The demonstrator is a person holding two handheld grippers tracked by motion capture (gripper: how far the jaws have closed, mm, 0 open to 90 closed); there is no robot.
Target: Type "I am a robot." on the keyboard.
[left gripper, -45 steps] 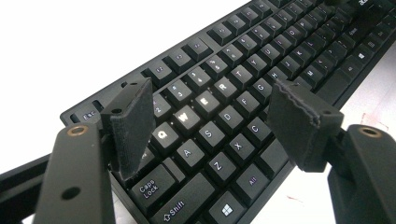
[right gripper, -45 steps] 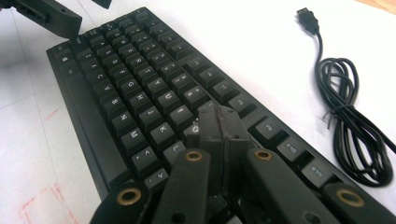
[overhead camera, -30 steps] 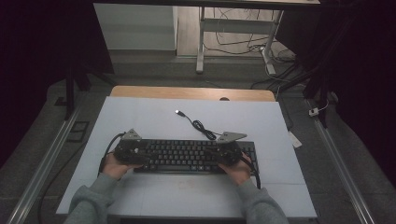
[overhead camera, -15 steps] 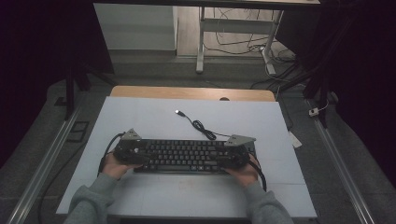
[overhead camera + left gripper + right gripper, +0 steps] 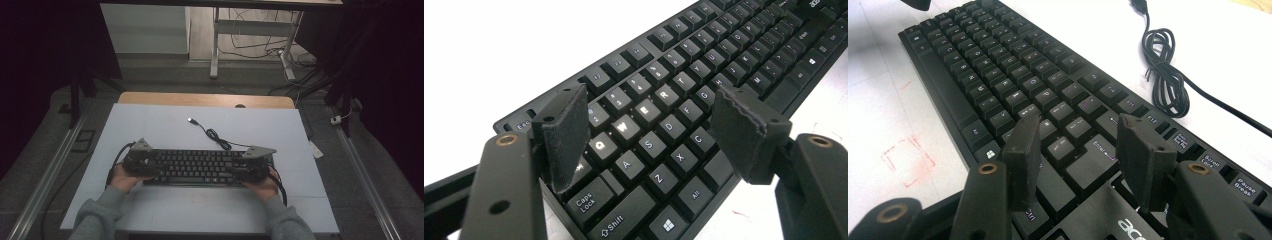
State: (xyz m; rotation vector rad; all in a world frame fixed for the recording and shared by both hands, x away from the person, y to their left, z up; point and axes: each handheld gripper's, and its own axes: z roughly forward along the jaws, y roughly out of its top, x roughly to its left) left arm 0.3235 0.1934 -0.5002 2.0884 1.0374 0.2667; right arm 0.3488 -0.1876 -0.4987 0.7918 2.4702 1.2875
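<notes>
**Both grippers low, jaws apart**

Our forearms come in from the near edge, each hand wrapped around its tool. Our left gripper (image 5: 141, 161) holds its jaws wide apart. Our right gripper (image 5: 254, 167) has just been opening; nothing sits between its pads.

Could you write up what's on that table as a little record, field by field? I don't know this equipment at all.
Main item: black keyboard, lying flat across the near part of the table
Surface: pale table top
Cable: keyboard's black cable, partly coiled behind it, plug lying loose
Left tongs: open, above the keys at the keyboard's left end
Right tongs: just opened, nothing gripped, above the Enter key area at the right end
Hands: one behind each tool, grey sleeves
</notes>
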